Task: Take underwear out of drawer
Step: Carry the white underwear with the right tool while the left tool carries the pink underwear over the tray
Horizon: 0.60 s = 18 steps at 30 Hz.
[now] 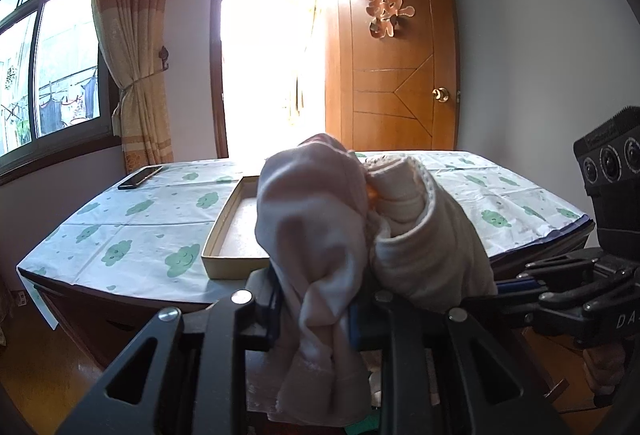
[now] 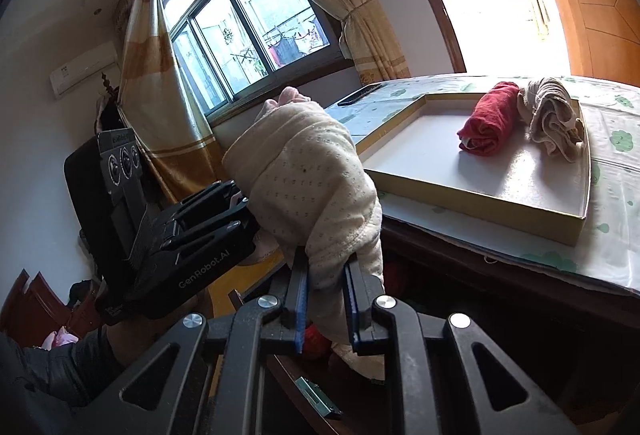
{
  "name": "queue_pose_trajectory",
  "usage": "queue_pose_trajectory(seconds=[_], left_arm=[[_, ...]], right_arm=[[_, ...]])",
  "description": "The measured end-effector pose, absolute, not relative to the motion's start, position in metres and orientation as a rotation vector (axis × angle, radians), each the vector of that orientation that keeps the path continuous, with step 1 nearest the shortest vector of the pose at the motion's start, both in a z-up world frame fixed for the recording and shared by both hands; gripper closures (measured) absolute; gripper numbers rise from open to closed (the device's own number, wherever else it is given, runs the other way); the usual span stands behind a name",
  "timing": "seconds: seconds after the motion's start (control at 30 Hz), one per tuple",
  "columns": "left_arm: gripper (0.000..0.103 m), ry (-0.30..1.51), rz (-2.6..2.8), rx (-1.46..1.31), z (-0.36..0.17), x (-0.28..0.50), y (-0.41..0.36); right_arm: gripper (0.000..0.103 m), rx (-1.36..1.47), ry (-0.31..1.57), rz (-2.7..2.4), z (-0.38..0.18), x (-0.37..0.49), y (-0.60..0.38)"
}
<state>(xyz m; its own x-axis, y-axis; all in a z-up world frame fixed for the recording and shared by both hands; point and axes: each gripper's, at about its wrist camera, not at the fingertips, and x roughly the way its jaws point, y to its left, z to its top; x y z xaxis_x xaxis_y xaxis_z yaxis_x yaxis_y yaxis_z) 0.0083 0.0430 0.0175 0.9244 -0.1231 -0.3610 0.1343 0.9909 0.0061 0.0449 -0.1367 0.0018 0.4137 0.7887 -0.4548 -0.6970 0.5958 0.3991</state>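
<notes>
A bundle of pale underwear [image 1: 312, 219] hangs in the air in front of the table, held from both sides. My left gripper [image 1: 314, 299] is shut on its pinkish-white part. My right gripper [image 2: 325, 267] is shut on the cream dotted part [image 2: 308, 179]. In the left wrist view the right gripper [image 1: 498, 287] reaches in from the right; in the right wrist view the left gripper [image 2: 240, 211] reaches in from the left. Both sets of fingertips are buried in cloth. Below, the dark open drawer [image 2: 440, 315] shows a bit of red cloth [image 2: 398, 271].
A shallow gold-rimmed tray [image 2: 480, 211] on the cloud-print table cover [image 1: 132, 235] holds a rolled red garment [image 2: 490, 123] and a crumpled beige one [image 2: 554, 115]. A phone [image 1: 140, 177] lies at the far left corner. Behind are a wooden door [image 1: 400, 75] and a curtained window [image 1: 60, 67].
</notes>
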Motion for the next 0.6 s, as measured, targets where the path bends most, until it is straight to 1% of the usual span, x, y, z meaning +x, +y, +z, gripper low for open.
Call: queue_pose_trajectory(seconds=[0.3,0.6], left_arm=[[0.081,0.349,-0.121,0.014,0.039,0.029,0.054],[0.081,0.347,-0.101,0.037,0.057,0.067,0.057]], right_arm=[[0.088,0.312,0.684,0.990,0.014,0.072,-0.145],[0.088,0.371,0.679,0.948,0.029,0.103,-0.148]])
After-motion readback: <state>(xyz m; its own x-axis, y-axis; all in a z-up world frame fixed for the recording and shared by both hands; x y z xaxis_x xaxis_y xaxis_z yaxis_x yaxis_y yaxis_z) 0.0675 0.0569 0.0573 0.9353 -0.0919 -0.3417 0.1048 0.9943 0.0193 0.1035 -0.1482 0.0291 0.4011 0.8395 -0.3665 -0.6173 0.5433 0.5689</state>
